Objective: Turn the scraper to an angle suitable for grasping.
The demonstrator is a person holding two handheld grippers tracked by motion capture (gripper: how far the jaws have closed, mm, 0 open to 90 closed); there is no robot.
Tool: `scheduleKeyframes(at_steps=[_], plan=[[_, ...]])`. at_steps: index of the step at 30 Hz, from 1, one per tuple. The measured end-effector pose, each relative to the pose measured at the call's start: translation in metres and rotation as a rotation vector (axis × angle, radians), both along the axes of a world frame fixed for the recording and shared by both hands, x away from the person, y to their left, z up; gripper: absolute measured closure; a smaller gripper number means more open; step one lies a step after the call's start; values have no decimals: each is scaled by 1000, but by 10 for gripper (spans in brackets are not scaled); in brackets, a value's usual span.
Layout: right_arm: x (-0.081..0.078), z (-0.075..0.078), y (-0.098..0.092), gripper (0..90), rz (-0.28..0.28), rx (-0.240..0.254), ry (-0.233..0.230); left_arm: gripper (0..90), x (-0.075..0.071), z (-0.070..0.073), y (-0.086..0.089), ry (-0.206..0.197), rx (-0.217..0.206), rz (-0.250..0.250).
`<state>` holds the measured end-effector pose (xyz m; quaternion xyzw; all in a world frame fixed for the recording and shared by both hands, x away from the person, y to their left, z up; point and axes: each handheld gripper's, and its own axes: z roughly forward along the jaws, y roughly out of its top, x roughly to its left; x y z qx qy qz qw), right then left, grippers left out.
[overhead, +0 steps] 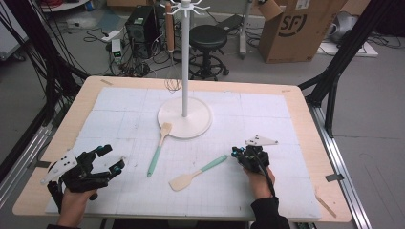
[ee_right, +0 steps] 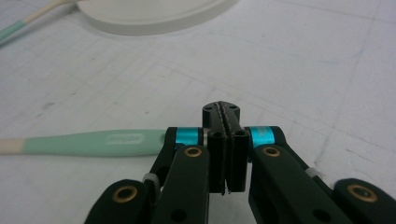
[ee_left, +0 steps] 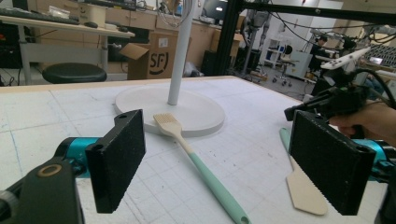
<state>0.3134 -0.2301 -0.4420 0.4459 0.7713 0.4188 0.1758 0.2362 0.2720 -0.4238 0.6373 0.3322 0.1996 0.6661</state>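
Spatula [overhead: 197,173] with a mint green handle and cream blade lies flat on the white gridded mat [overhead: 267,124] near the table's front, its handle end just beside the right gripper [overhead: 235,153], whose jaws are pressed together with nothing between them. A matching pastry brush [overhead: 159,148] lies to its left, bristles resting against the round base of a white utensil stand [overhead: 185,117]. Well apart at the mat's left, the left gripper [overhead: 109,158] has its jaws spread wide and empty
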Motion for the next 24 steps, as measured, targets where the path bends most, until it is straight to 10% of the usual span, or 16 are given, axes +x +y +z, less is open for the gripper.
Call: scheduleKeyframes(at_steps=[15,24], plan=[[13,-7,13,894,186,-38,62,192,3,0,-5,3,7,-11],[-5,-1,6,893,169,-19,33,192,3,1,-9,3,17,-20]])
